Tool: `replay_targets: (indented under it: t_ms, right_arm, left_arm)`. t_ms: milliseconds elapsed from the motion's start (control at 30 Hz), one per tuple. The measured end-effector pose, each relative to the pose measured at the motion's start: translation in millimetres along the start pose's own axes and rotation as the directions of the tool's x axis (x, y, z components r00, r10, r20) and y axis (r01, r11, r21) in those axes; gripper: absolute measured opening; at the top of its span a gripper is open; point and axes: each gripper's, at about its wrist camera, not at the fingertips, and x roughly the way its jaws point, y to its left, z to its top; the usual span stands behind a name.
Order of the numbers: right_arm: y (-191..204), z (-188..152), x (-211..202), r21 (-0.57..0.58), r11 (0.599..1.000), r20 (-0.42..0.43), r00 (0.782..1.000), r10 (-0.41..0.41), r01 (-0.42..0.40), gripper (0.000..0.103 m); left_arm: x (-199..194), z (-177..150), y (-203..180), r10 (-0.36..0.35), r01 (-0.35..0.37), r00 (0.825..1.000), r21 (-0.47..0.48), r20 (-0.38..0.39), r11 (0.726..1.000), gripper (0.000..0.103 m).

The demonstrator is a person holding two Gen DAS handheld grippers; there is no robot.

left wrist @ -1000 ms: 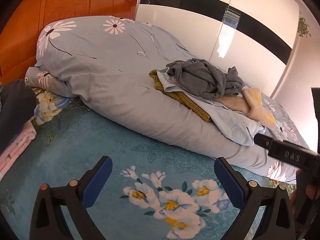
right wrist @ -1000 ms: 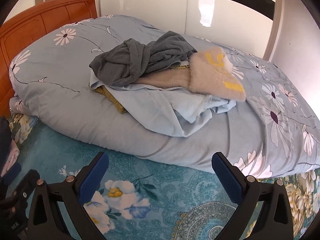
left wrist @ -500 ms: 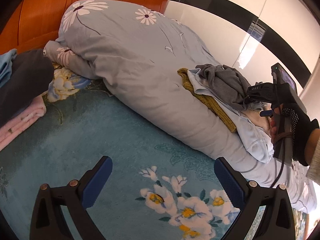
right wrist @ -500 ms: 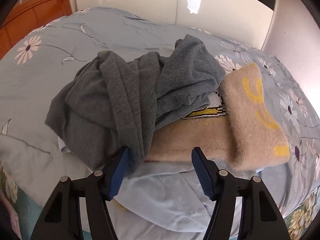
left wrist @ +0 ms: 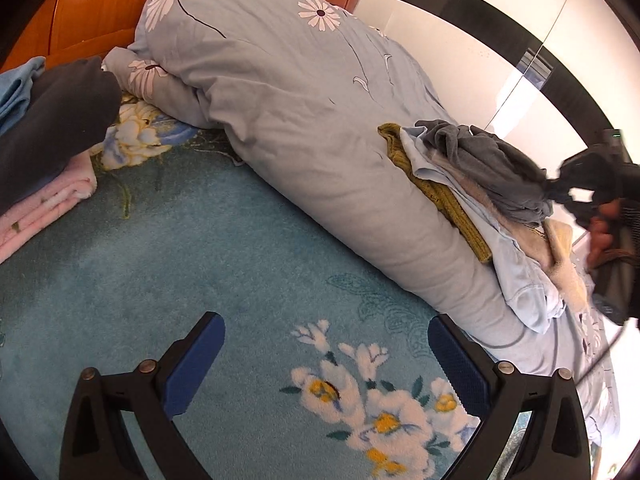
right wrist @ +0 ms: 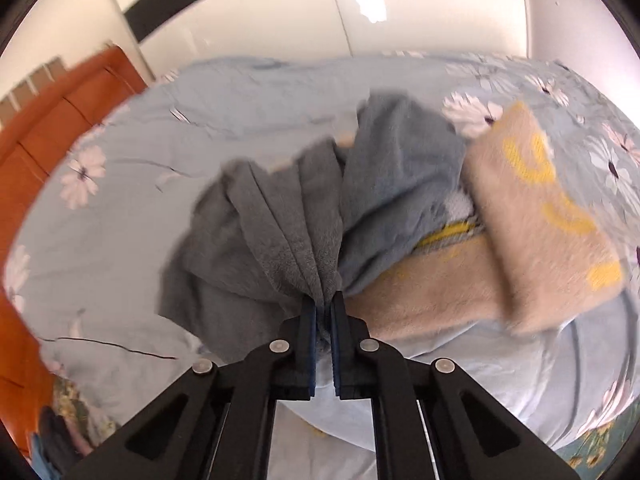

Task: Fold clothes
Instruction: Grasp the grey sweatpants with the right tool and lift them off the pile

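Right hand-held gripper (right wrist: 323, 312) is clamped tight on a bunched fold of the grey fleece (right wrist: 280, 232), pads pressed into pleated soft fabric. Left hand-held gripper (left wrist: 320, 364) is held wide open, nothing between its blue textured pads, over plush teal floral blanket (left wrist: 224, 264). The fleece is seen topping a heap on the puffy daisy-print duvet (left wrist: 304, 104): fuzzy beige knit (right wrist: 544, 220), smooth pale-blue garment (left wrist: 520, 280), ribbed mustard knit (left wrist: 448, 204). Glossy wooden headboard (left wrist: 96, 4) is seen behind.
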Motion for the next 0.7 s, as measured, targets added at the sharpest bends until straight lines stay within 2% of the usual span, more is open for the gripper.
replay_targets:
  t_ms: [200, 333, 367, 533, 700]
  right_arm:
    - [-17, 10, -114, -0.038, 0.985, 0.1, 0.98, 0.171, -0.168, 0.005]
    - [-32, -4, -176, -0.043, 0.964, 0.094, 0.96, 0.264, -0.261, 0.005]
    - [-39, -14, -191, -0.039, 0.961, 0.086, 0.957, 0.278, -0.275, 0.005]
    - [-89, -66, -247, 0.04, 0.944, 0.091, 0.942, 0.323, -0.327, 0.005]
    - [-135, -113, -309, 0.11, 0.928, 0.122, 0.932, 0.342, -0.355, 0.005]
  left_arm:
    - [-15, -5, 3, -0.016, 0.016, 1.0, 0.001, -0.019, 1.0, 0.103]
    - [-32, -9, 13, -0.071, 0.069, 0.997, -0.061, -0.035, 0.996, 0.103]
    - [-35, -9, 15, -0.086, 0.083, 0.995, -0.078, -0.042, 0.994, 0.103]
    - [-54, -15, 2, -0.089, 0.088, 0.995, -0.028, -0.049, 0.996, 0.103]
    - [-76, -20, -17, -0.09, 0.094, 0.995, 0.081, -0.05, 0.992, 0.103]
